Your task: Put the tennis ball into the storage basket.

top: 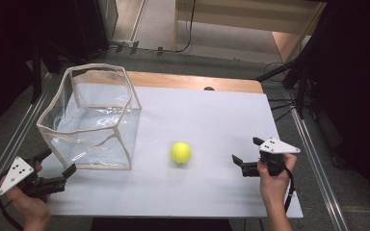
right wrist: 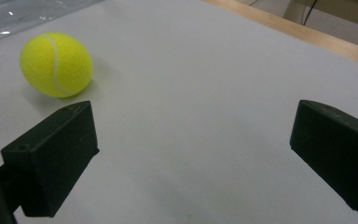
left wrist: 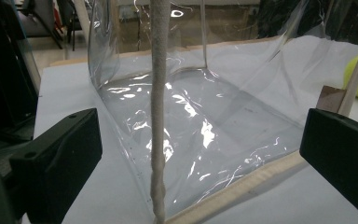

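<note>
A fuzzy yellow tennis ball (top: 180, 152) lies on the smooth white table (top: 212, 120), between the clear bag (top: 90, 120) and the right gripper (top: 247, 155), well apart from that gripper's jaws, which stand wide and released with nothing between them. The left gripper (top: 60, 162) is likewise spread and empty, its jaws flanking the near corner of the bag. The bag is a boxy, glossy, crinkled plastic cube edged in cream fabric piping, standing open-topped.
</note>
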A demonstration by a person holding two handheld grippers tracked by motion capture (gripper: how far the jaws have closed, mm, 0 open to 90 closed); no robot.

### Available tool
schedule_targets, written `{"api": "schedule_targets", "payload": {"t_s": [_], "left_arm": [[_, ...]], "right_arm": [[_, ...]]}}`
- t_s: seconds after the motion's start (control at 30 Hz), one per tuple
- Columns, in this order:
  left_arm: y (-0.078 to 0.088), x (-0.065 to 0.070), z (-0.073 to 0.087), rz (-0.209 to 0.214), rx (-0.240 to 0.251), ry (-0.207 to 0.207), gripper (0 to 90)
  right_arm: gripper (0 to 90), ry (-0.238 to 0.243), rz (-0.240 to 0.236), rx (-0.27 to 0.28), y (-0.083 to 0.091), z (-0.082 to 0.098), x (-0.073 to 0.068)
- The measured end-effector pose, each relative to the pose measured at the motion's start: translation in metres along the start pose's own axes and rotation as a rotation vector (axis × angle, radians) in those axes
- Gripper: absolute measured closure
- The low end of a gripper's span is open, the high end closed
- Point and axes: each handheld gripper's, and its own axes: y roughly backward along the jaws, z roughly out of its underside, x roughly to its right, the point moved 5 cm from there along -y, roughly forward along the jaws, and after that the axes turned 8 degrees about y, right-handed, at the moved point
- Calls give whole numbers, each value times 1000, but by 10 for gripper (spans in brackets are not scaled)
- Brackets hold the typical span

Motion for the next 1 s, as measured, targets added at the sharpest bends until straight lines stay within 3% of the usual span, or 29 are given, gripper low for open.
{"api": "schedule_targets", "payload": {"t_s": [0.37, 1.0], "left_arm": [[0, 0, 0, 0, -6, -3, 0], [0, 0, 0, 6, -9, -4, 0]], "right_arm": [[0, 99, -131, -77, -34, -37, -18], [0, 189, -246, -204, -74, -71, -43]]}}
